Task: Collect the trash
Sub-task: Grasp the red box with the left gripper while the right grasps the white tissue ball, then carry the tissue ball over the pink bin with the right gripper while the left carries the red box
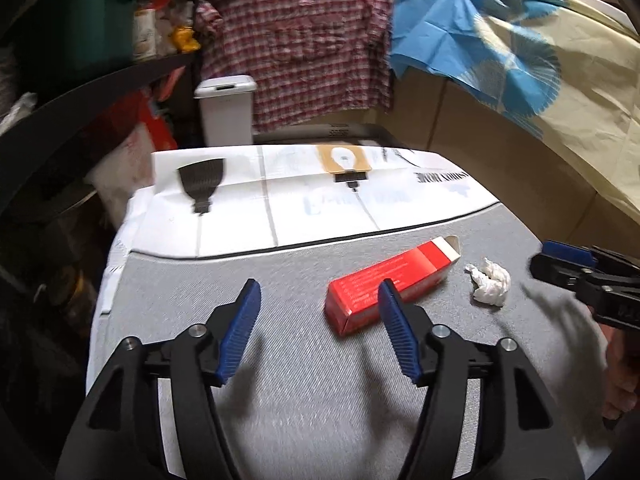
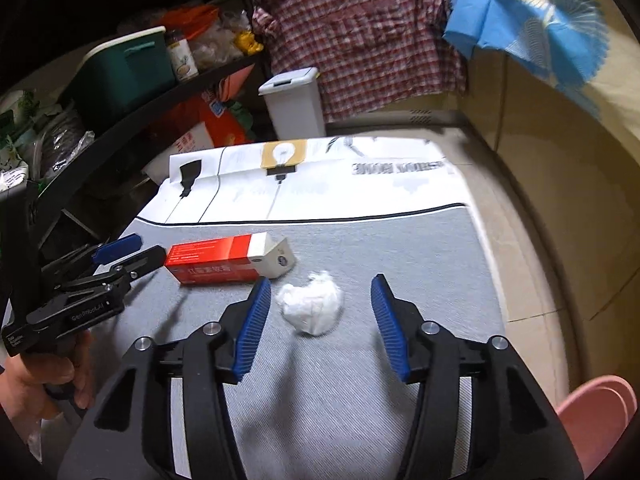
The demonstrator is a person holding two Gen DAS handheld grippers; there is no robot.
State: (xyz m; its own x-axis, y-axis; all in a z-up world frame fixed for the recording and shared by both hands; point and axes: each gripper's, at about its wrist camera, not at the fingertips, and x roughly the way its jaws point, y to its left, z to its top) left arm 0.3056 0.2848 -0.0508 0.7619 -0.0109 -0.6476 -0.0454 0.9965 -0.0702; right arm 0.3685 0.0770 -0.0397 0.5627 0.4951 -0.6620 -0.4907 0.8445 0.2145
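A red and white carton (image 1: 384,284) lies on the grey table top (image 1: 304,392). A crumpled white tissue (image 1: 490,286) lies to its right. My left gripper (image 1: 318,304) is open and empty, its right finger in front of the carton's near end. My right gripper (image 2: 318,300) is open and empty, with the tissue (image 2: 312,308) just ahead between its fingers, closer to the left one. The carton (image 2: 224,258) lies to the tissue's left, with the left gripper (image 2: 128,254) at its left end. A white lidded bin (image 1: 228,110) stands beyond the table; it also shows in the right wrist view (image 2: 294,102).
A white printed sheet (image 1: 304,200) covers the table's far part. Black shelves (image 2: 120,92) with a green box and bags stand at left. A plaid shirt (image 1: 304,44) and blue cloth (image 1: 460,36) hang behind. A pink object (image 2: 596,420) sits at lower right.
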